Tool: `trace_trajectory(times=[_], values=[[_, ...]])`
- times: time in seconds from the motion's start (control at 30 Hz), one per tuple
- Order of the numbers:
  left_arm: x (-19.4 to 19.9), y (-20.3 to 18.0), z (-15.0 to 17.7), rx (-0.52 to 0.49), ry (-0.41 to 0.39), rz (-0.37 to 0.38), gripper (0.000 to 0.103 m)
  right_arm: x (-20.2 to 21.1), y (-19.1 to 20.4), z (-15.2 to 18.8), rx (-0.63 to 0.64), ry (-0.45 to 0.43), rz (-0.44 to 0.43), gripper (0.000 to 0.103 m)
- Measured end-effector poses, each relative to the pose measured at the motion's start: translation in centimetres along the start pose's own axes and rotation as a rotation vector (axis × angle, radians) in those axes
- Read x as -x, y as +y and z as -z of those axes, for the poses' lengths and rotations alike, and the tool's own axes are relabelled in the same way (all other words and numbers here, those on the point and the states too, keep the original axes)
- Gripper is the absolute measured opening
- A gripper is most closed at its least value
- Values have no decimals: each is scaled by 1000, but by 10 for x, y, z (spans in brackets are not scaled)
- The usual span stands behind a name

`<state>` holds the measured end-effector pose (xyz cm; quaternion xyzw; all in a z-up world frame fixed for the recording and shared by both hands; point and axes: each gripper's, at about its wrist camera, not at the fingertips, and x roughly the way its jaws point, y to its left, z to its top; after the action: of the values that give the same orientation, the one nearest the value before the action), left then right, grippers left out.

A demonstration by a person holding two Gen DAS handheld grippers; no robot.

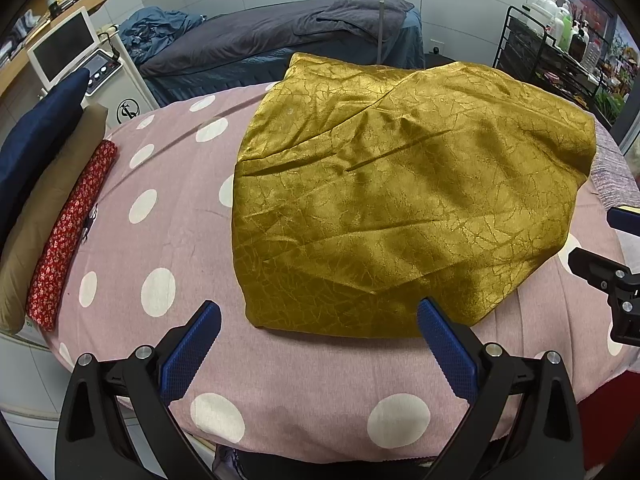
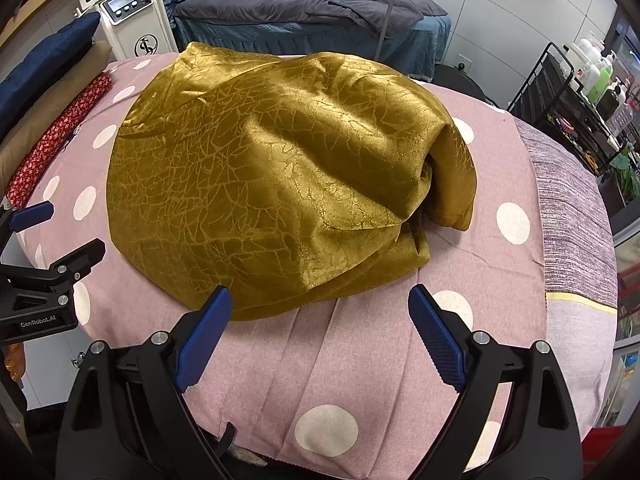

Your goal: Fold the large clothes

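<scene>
A large golden-yellow satin garment point(image 1: 392, 200) lies folded over in a rumpled heap on the pink polka-dot bed cover point(image 1: 168, 248). In the right wrist view the garment point(image 2: 280, 176) has a loose fold hanging open at its right side. My left gripper point(image 1: 318, 312) is open and empty, just short of the garment's near edge. My right gripper point(image 2: 320, 296) is open and empty, its fingers at the garment's near edge; it also shows at the right edge of the left wrist view point(image 1: 612, 280). The left gripper shows at the left edge of the right wrist view point(image 2: 48, 240).
A red floral cloth roll point(image 1: 68, 236), a tan cushion point(image 1: 44, 208) and a navy cushion point(image 1: 36, 140) lie along the bed's left side. A white machine with a screen point(image 1: 92, 68) and a grey massage bed point(image 1: 272, 40) stand behind. A black shelf with bottles point(image 1: 560, 40) is at the right.
</scene>
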<state>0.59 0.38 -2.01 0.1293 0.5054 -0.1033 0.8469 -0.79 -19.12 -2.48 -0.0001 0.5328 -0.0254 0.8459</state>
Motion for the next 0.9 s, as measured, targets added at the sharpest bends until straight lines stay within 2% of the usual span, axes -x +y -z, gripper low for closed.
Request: trace_trajectory(times=[0.9], values=[[-3,-1,3,1,14,3,96,-2,3,2,6,11,-2,89]])
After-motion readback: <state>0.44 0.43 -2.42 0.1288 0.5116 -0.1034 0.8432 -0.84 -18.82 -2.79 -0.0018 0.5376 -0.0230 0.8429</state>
